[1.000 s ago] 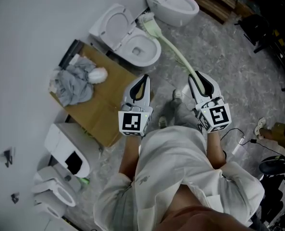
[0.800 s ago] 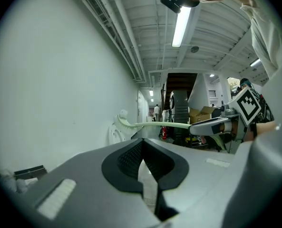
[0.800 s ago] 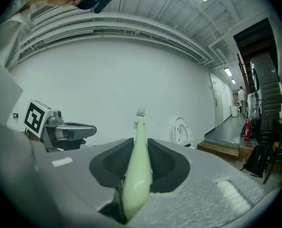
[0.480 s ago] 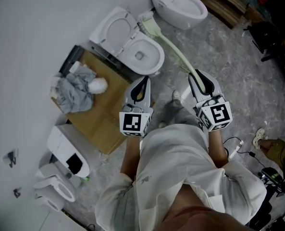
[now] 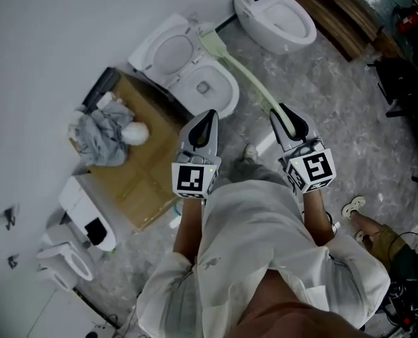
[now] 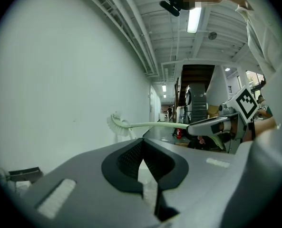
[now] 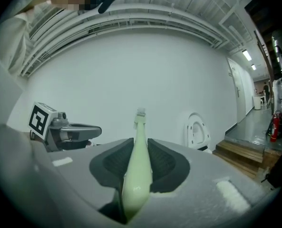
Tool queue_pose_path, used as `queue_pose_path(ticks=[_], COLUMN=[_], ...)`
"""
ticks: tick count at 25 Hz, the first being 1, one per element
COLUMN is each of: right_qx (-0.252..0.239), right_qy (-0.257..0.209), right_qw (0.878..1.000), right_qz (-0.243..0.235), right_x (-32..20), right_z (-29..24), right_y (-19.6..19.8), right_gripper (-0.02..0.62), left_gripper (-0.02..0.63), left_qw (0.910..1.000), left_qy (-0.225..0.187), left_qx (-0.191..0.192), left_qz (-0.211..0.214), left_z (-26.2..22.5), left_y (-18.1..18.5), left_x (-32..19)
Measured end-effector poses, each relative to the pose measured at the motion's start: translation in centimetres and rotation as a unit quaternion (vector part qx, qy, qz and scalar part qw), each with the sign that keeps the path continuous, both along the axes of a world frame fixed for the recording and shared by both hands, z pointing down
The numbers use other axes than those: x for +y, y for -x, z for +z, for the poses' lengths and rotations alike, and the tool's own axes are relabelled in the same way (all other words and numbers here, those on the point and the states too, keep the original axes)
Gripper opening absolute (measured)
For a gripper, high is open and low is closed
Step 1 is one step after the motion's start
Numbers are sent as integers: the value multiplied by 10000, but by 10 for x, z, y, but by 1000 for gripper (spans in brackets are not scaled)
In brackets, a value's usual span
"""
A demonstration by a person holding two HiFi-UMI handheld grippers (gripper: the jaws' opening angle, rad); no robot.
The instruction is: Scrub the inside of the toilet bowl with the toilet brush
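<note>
Two grippers show in the head view, and only the right gripper (image 5: 284, 113) has work: it is clamped on the handle end of the pale green toilet brush (image 5: 245, 76). The brush runs forward above the floor to a bristle head just beside the raised lid of the open toilet (image 5: 210, 90), outside the bowl. The left gripper (image 5: 208, 117) hovers near the bowl's front rim, and a second toilet (image 5: 279, 16) stands by the far wall. From the left gripper view, the left gripper (image 6: 141, 145) has its jaws pressed together on nothing, while the brush (image 6: 152, 124) crosses in front, held out by the right gripper (image 6: 211, 125). From the right gripper view, the right gripper (image 7: 140, 145) squeezes the brush (image 7: 140, 127) between both pads, bristles pointing toward the white wall. Scrubbing looks not yet begun; this reads as the approach. The next move likely calls for swinging the head leftward over the rim and tipping it down into the bowl.
</note>
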State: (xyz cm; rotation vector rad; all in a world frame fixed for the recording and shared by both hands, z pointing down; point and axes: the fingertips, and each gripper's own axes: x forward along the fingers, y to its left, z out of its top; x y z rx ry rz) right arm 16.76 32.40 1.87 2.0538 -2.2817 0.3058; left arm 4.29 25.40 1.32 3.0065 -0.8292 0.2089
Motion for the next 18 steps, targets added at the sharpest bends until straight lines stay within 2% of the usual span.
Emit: queue_pose_path(ticks=[7, 14, 18], right_qx=[2, -75, -175], right_qy=[108, 179, 219], right_qw=[9993, 9969, 9948], right_qz=[-361, -769, -976], right_x=[-32, -60, -78], right_z=[10, 31, 47], right_y=[-27, -22, -15], right_gripper=[95, 95, 95], left_gripper=[17, 17, 17], left_qw=[9992, 9962, 9940], left_qy=[9, 12, 107], left_qx=[-4, 119, 60], left_qz=[-398, -860, -1086], left_z=[5, 24, 46], left_y=[-18, -6, 4], left_x=[-23, -50, -68])
